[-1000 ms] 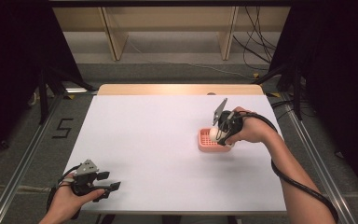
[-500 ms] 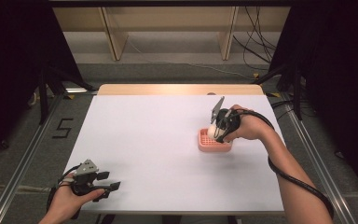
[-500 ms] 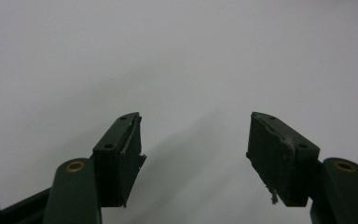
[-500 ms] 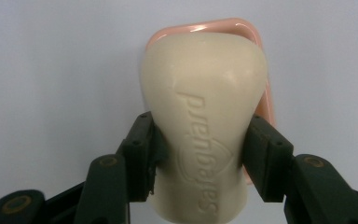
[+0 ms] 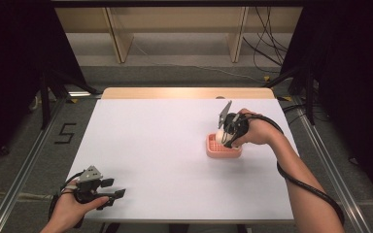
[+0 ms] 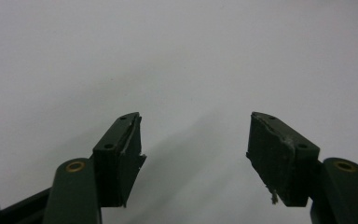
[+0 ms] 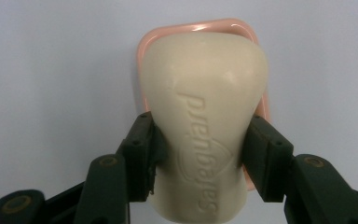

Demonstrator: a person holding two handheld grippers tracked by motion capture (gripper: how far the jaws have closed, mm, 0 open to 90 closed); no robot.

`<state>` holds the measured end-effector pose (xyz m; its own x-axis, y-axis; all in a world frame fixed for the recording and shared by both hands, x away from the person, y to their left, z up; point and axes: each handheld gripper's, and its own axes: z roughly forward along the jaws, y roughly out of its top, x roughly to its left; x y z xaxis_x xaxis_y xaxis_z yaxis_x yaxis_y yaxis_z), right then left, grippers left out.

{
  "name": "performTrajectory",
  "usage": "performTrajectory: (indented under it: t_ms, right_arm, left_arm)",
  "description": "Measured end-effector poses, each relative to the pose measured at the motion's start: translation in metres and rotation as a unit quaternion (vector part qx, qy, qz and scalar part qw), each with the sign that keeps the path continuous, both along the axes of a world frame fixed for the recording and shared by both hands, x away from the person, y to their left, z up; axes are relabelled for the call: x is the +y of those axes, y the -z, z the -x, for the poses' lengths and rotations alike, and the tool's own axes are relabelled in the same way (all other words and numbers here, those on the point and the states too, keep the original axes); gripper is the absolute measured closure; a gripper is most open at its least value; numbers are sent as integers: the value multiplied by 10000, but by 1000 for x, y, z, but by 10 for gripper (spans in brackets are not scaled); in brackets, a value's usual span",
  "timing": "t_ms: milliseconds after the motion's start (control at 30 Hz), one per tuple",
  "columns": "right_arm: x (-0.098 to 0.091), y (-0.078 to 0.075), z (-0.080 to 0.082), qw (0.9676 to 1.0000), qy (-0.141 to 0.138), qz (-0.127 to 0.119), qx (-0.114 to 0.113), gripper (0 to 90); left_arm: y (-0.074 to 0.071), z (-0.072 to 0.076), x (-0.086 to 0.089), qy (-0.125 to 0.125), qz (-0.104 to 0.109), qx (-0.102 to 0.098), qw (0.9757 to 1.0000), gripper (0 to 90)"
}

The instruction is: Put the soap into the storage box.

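A cream bar of soap [image 7: 200, 107] with embossed lettering is clamped between the jaws of my right gripper [image 7: 198, 154], held just above a pink soap dish [image 7: 143, 51]. In the high view the right gripper [image 5: 227, 133] hangs over that pink dish [image 5: 216, 151] at the table's right middle, and the soap [image 5: 220, 134] shows as a pale spot under it. My left gripper [image 5: 111, 196] rests at the near left edge of the table, jaws apart. In the left gripper view its gripper [image 6: 193, 149] stands open over bare white tabletop with nothing between the fingers.
The white tabletop [image 5: 160, 145] has a wooden strip [image 5: 184, 93] along its far edge. Wooden frame legs and loose cables lie on the floor beyond it. Metal rails run along both sides of the table.
The right gripper has shifted slightly left and down over the dish with the soap in it. The left gripper has stayed still.
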<state>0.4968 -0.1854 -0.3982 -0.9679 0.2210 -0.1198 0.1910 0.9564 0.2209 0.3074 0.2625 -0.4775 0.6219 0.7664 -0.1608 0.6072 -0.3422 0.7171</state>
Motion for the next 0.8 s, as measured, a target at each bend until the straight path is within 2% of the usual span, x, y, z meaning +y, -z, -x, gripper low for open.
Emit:
performTrajectory:
  t_ms: [33, 100, 133, 367, 433, 467, 533, 567, 600, 633, 700, 800]
  right_arm:
    - [0, 0, 1, 10000, 64, 31, -2, 506]
    - [1, 1, -3, 9998, -177, 70, -71, 505]
    - [1, 0, -1, 9999, -37, 106, -63, 505]
    - [4, 5, -3, 9999, -94, 40, 21, 505]
    - [4, 5, -3, 9999, 4, 142, -35, 505]
    - [4, 5, -5, 9997, -131, 215, -78, 505]
    - [4, 6, -7, 9995, -190, 210, -128, 505]
    - [5, 6, -4, 9999, 85, 146, -30, 505]
    - [5, 6, -5, 9999, -24, 131, -51, 505]
    - [5, 6, -5, 9999, 48, 136, -40, 505]
    - [5, 6, -9, 9996, -201, 169, -144, 505]
    - [6, 7, -6, 9999, 53, 128, -63, 505]
  left_arm:
    - [0, 0, 0, 1, 2, 1, 10000, 345]
    - [0, 0, 0, -3, 1, 0, 10000, 345]
    - [0, 0, 0, -5, 8, 5, 10000, 345]
    - [0, 0, 0, -1, 1, 0, 10000, 345]
    - [1, 0, 0, 1, 13, -2, 10000, 345]
    - [1, 0, 0, -2, 20, 12, 10000, 345]
    - [1, 0, 0, -4, 13, 22, 10000, 345]
    - [1, 0, 0, -4, 24, 10, 10000, 345]
    - [0, 0, 0, 2, 6, 6, 10000, 345]
    - [0, 0, 0, -7, 12, 13, 10000, 345]
    - [1, 0, -1, -35, 55, 11, 10000, 345]
    - [0, 0, 0, -10, 15, 12, 10000, 345]
